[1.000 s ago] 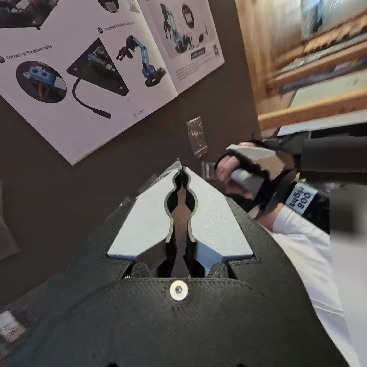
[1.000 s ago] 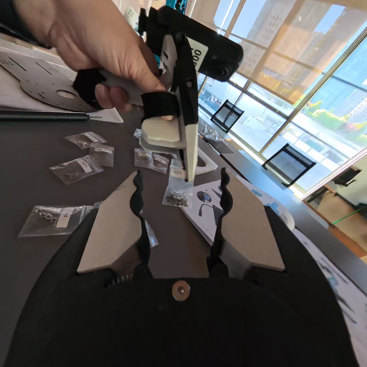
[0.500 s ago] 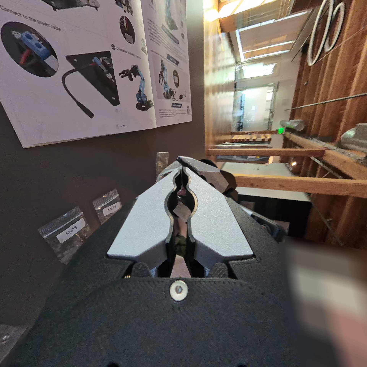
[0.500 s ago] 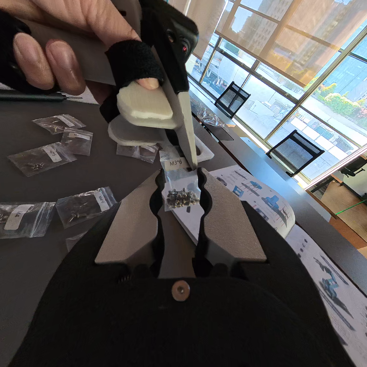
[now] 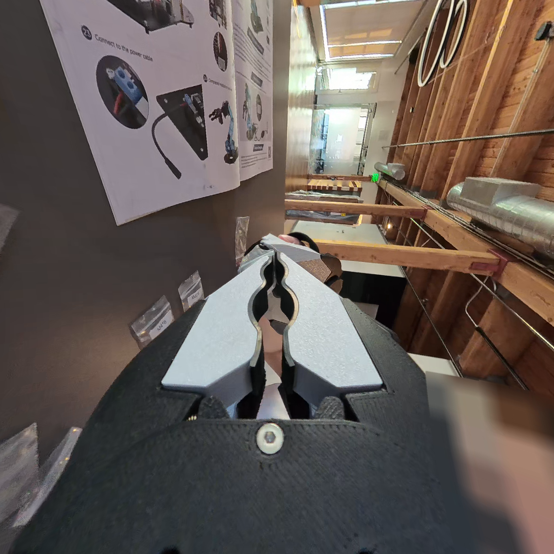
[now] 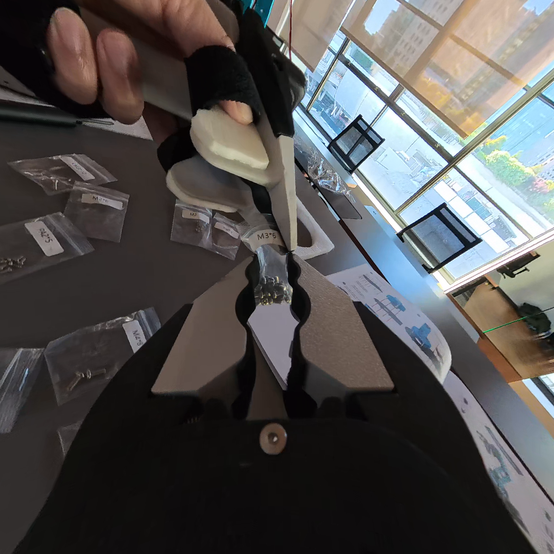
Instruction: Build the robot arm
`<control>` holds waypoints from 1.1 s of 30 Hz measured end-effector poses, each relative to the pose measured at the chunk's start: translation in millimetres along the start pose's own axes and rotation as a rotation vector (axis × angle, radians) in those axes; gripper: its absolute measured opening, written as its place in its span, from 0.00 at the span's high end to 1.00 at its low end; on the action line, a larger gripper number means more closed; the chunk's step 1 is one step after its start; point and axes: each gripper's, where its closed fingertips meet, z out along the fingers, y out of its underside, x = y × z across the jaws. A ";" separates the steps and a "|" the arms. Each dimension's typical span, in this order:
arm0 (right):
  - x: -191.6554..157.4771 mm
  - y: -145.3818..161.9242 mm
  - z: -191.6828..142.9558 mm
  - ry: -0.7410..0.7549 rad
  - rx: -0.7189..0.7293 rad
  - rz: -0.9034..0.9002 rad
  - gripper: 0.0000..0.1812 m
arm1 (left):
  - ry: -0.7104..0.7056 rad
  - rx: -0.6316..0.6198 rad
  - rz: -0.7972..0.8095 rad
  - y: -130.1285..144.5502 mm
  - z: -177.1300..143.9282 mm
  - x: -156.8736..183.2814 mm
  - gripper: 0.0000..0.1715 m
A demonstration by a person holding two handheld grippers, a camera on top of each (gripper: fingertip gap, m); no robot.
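Here both tongs clamp one small clear screw bag (image 6: 271, 281): left tongs (image 6: 289, 250) pinch its top, right tongs (image 6: 271, 263) squeeze its middle, above table (image 6: 135, 275).

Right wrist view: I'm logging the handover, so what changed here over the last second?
The right gripper went from wide open to shut on the small bag of screws, closing in on it from both sides. The left gripper stayed clamped on the bag's top edge throughout, and came closer in view. The other bags and the open manual stayed on the dark table.
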 end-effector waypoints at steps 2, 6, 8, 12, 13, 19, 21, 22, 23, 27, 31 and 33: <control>0.0 -0.5 4.9 -0.007 -0.001 0.037 0.91 | 0.019 -0.019 0.017 -3.3 -4.1 0.3 0.99; 0.8 0.5 15.1 -0.037 0.009 0.156 0.91 | 0.076 -0.029 0.050 -15.0 -22.2 7.4 0.90; 1.9 0.7 20.1 -0.063 0.010 0.216 0.92 | 0.076 -0.015 0.089 -21.1 -35.2 6.6 0.87; 9.8 2.8 31.4 -0.120 0.000 0.309 0.91 | 0.099 0.061 0.211 -26.4 -69.4 8.1 0.84; 12.2 5.3 35.2 -0.140 -0.010 0.329 0.91 | 0.091 0.083 0.259 -25.1 -77.9 6.7 0.84; 29.0 26.9 60.4 -0.236 -0.096 0.413 0.91 | -0.046 0.297 0.490 -23.8 -115.1 -16.6 0.84; 34.6 34.5 70.8 -0.265 -0.130 0.416 0.91 | -0.097 0.391 0.521 -30.8 -119.5 -24.9 0.83; 38.4 38.2 76.6 -0.272 -0.147 0.413 0.91 | -0.112 0.430 0.529 -35.0 -119.5 -28.2 0.83; 41.8 41.0 82.7 -0.282 -0.162 0.410 0.92 | -0.126 0.457 0.536 -39.4 -117.9 -31.4 0.83; 47.0 49.8 106.3 -0.353 -0.239 0.390 0.92 | -0.202 0.461 0.595 -54.4 -106.5 -43.2 0.84; 48.9 52.8 125.8 -0.408 -0.287 0.339 0.92 | -0.265 0.423 0.654 -54.2 -103.7 -46.6 0.83; 46.2 55.9 133.2 -0.457 -0.324 0.339 0.92 | -0.277 0.422 0.660 -52.0 -106.2 -47.2 0.82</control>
